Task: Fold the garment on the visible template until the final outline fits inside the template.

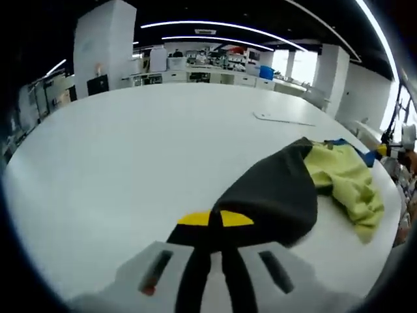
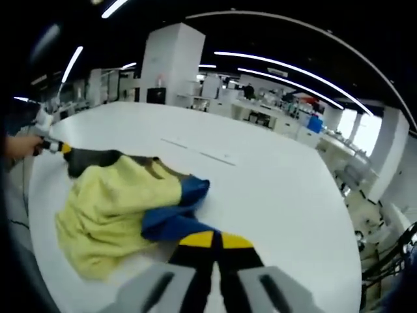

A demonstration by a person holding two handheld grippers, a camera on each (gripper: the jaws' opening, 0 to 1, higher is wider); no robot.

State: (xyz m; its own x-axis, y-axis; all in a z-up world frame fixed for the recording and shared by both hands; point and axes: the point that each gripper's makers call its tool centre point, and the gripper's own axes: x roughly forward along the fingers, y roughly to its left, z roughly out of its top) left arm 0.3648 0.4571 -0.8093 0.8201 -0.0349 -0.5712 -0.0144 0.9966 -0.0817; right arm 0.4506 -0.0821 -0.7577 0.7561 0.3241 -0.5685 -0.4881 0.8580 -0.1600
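Observation:
The garment lies crumpled on the white table [image 1: 117,169], with a dark section [image 1: 277,195], a yellow-green section [image 1: 348,179] and a blue section [image 1: 342,142]. My left gripper [image 1: 215,219] is shut on the dark section's near edge, its yellow tips pressed together. In the right gripper view the yellow-green cloth [image 2: 107,208] is bunched at the left, and my right gripper [image 2: 215,240] is shut on the blue cloth [image 2: 176,222]. The dark section [image 2: 91,160] stretches to the left gripper [image 2: 47,134] at the far left. The right gripper [image 1: 391,149] appears at the blue end.
Faint template lines [image 1: 283,119] mark the table beyond the garment; they also show as thin lines [image 2: 199,152]. The table's curved edge [image 2: 339,215] runs close on the right. A hand [image 2: 16,145] holds the left gripper. Desks and shelves [image 1: 208,65] stand in the background.

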